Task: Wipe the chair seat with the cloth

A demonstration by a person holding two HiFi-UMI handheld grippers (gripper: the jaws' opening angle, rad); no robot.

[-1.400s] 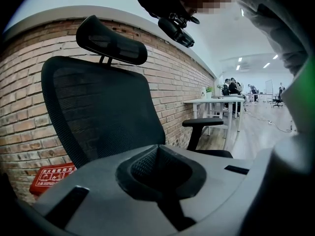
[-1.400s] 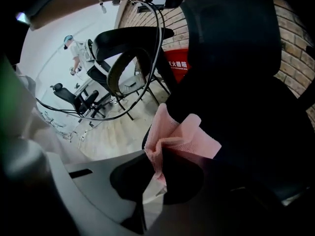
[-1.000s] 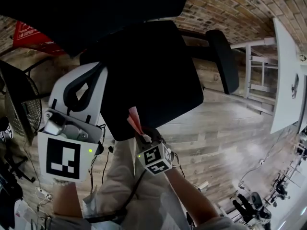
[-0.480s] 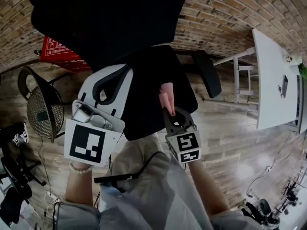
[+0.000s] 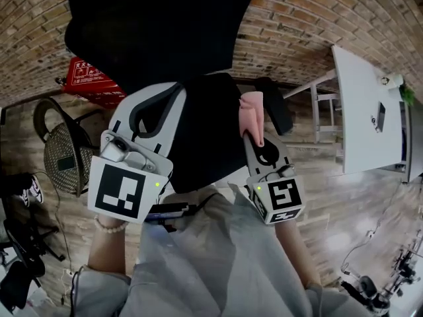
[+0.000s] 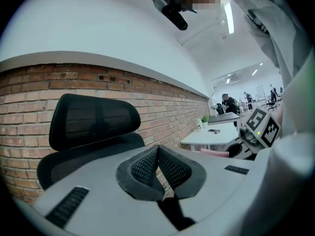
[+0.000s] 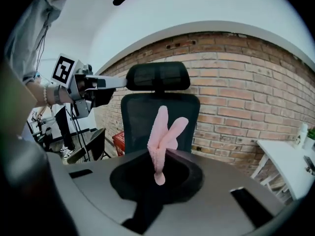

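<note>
Right hand-held gripper clenched on a crumpled pink cloth sticking up from its jaws, left hand-held gripper closed on nothing, both raised just before the black mesh office chair, red brick wall behind.

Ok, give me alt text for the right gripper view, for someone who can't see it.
The right tongs are shut on a pink cloth that sticks up in front of a black office chair with a headrest, set against a brick wall. The left tongs show at the upper left, and a white table at the right edge.
</note>
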